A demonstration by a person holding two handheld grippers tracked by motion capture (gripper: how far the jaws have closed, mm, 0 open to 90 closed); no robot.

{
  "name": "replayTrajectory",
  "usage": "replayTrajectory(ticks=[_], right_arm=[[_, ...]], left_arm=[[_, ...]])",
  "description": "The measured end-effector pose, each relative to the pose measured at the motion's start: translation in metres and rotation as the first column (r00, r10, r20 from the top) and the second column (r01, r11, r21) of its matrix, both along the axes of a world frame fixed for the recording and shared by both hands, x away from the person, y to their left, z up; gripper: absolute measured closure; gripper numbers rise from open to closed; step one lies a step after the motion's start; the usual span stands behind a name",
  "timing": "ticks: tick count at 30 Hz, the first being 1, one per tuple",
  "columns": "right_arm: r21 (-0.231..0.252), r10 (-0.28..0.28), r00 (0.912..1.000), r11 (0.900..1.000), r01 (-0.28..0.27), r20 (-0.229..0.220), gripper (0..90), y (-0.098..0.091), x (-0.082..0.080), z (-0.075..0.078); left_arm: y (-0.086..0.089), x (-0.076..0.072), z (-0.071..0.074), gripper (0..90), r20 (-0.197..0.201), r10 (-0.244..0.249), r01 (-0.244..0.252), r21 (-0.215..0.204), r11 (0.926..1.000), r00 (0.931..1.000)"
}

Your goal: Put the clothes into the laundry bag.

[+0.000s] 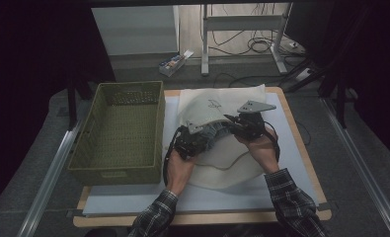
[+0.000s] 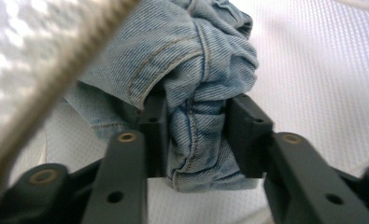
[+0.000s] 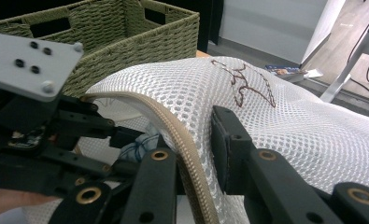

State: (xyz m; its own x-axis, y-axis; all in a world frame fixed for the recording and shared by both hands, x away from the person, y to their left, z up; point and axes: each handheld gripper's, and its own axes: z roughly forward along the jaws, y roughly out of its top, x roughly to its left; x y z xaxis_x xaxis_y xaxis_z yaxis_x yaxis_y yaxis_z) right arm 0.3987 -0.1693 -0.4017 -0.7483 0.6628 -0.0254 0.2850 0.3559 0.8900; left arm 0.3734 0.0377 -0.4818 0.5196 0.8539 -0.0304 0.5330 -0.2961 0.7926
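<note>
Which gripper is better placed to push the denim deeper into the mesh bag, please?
Left: the left gripper has the denim between its pads inside the mesh bag, while the right gripper clamps the opening's edge.

A wooden surface point(image 1: 308, 163) with a pale blue mat point(image 1: 291, 148) stands on grey carpet point(image 1: 360, 202). Metal rails point(image 1: 49, 173) run along the floor at both sides. Dark curtains point(image 1: 29, 54) close in left and right. Beyond, a white desk frame point(image 1: 242, 22) stands over tangled black cables point(image 1: 256, 44), near a small box point(image 1: 173, 63) on the floor. The light is dim.
</note>
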Motion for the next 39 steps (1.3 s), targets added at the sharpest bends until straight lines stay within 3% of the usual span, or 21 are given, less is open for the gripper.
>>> replayTrajectory(ticks=[20, 32, 39], right_arm=[[-0.035, -0.004, 1.0, 0.9994, 0.004, -0.008, 76.0, -0.007, -0.008, -0.004], [-0.065, 0.016, 0.9996, 0.9977, -0.018, -0.023, 75.3, -0.013, -0.022, -0.011], [-0.07, 0.013, 0.9997, 0.9974, -0.014, -0.021, 77.5, -0.014, -0.027, -0.016]], left_arm=[[0.011, -0.044, 0.017, 41.7, 0.019, -0.074, 0.074, -0.017, 0.9971, 0.9971], [0.018, -0.071, 0.03, 29.6, 0.041, -0.124, 0.124, 0.015, 0.9922, 0.9914], [0.026, -0.083, 0.03, 22.6, 0.055, -0.151, 0.151, -0.011, 0.9884, 0.9871]])
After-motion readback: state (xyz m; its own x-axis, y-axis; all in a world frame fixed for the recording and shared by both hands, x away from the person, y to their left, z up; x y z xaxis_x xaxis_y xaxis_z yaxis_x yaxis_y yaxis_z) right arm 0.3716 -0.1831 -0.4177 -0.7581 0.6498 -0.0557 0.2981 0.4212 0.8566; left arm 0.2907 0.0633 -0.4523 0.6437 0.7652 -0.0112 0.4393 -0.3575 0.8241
